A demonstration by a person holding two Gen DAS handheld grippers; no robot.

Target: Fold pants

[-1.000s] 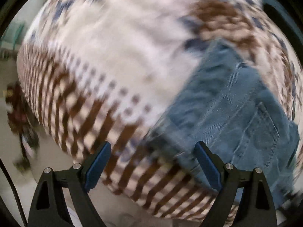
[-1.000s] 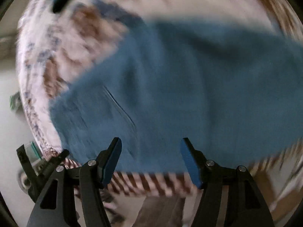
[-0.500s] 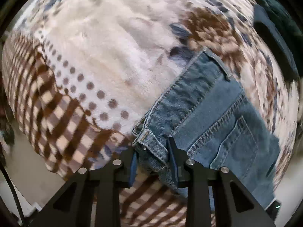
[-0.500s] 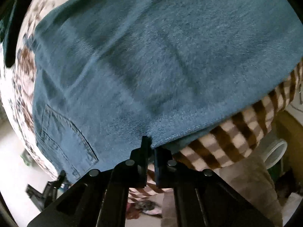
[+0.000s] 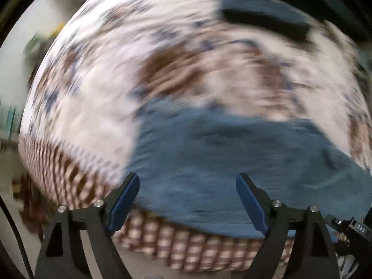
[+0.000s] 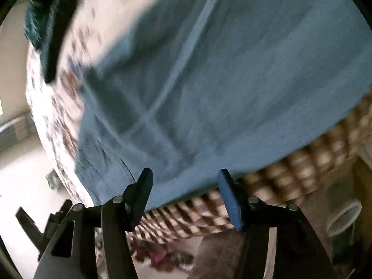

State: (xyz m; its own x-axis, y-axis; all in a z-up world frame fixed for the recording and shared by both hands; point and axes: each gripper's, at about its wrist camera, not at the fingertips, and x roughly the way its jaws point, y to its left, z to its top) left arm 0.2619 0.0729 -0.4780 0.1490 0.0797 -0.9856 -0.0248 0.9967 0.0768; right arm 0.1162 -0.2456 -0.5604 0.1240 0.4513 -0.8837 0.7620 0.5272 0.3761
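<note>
Blue denim pants (image 5: 232,162) lie spread on the fuzzy white and brown blanket (image 5: 97,107). Above them, the left hand-held gripper (image 5: 187,200) and right hand-held gripper (image 6: 184,195) are opening up, holding nothing.

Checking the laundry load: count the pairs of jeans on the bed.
1. The jeans lie spread across the patterned blanket near its checkered edge; others may be outside these blurred views.
</note>
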